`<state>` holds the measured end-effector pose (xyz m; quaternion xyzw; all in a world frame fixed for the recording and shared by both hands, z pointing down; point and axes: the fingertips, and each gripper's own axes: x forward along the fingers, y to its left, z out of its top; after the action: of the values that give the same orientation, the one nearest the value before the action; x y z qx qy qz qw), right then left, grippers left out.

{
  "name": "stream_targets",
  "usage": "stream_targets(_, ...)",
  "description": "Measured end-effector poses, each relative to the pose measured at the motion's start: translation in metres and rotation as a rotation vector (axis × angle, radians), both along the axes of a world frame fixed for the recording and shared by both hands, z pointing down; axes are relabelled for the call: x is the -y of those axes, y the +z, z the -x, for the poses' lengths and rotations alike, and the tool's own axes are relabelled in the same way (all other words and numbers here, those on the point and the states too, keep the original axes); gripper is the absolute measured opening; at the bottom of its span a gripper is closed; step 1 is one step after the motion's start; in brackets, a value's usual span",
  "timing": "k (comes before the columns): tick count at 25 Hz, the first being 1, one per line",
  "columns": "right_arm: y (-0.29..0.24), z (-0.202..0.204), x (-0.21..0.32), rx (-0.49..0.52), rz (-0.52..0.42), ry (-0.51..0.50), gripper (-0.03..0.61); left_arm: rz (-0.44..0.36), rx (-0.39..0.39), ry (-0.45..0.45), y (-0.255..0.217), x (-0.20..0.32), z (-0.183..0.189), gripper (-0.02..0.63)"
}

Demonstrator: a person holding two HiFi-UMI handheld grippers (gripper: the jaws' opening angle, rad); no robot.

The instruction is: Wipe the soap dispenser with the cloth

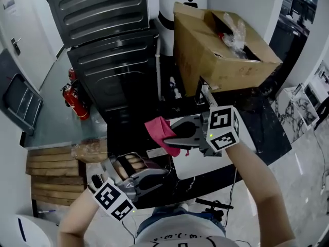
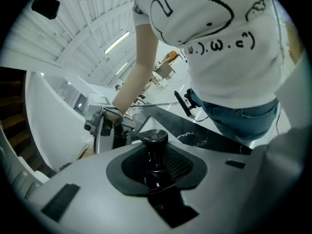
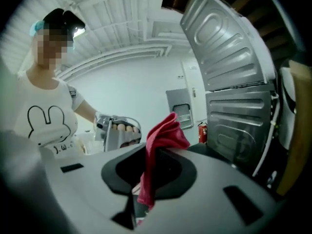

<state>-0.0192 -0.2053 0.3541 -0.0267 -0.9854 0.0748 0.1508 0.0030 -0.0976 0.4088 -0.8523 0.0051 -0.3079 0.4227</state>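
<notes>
Now both grippers are loaded above the dark counter (image 1: 262,122).

Behind it stands a ribbed dark metal cabinet (image 1: 113,50), and to the right an open cardboard box (image 1: 221,45) with a red fire extinguisher (image 1: 74,99) on the floor at the left. The right gripper (image 1: 172,138) has its jaws clamped on the pink cloth (image 1: 160,130), which sticks out beyond the tips and hangs down between them. The left gripper (image 1: 157,178), lower and nearer the person, has its jaws closed around the neck of the black soap dispenser (image 2: 156,155), pump head upright. Cloth and dispenser are apart.
</notes>
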Motion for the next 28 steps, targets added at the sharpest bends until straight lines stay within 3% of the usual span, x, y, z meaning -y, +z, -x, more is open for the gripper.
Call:
stream_targets(5, 0.025, 0.005, -0.029, -0.233, -0.109, -0.158, 0.049, -0.045, 0.012, 0.005, 0.0, 0.006, -0.003, 0.098)
stream_targets(9, 0.041, 0.007, -0.033, -0.313, -0.115, -0.189, 0.049, -0.052, 0.018, 0.006, 0.006, 0.002, -0.007, 0.103)
stream_targets(12, 0.055, 0.007, -0.026, -0.392, -0.172, -0.178, 0.049, -0.048, 0.015, 0.007, 0.008, -0.001, -0.009, 0.101)
stream_targets(16, 0.081, 0.015, -0.002, -0.476, -0.216, -0.091, 0.049, -0.03, -0.021, -0.004, 0.005, -0.004, -0.013, 0.101)
stream_targets(22, 0.088, 0.023, 0.003, -0.466, -0.197, -0.067, 0.049, -0.033, -0.002, -0.007, 0.011, -0.009, -0.008, 0.098)
stream_targets(25, 0.065, 0.03, 0.0, -0.368, -0.166, -0.053, 0.049, -0.047, 0.006, -0.013, 0.013, -0.006, -0.006, 0.1)
stream_targets(28, 0.042, 0.038, -0.018, -0.268, -0.096, -0.115, 0.049, -0.066, 0.017, -0.017, 0.015, -0.006, -0.005, 0.1)
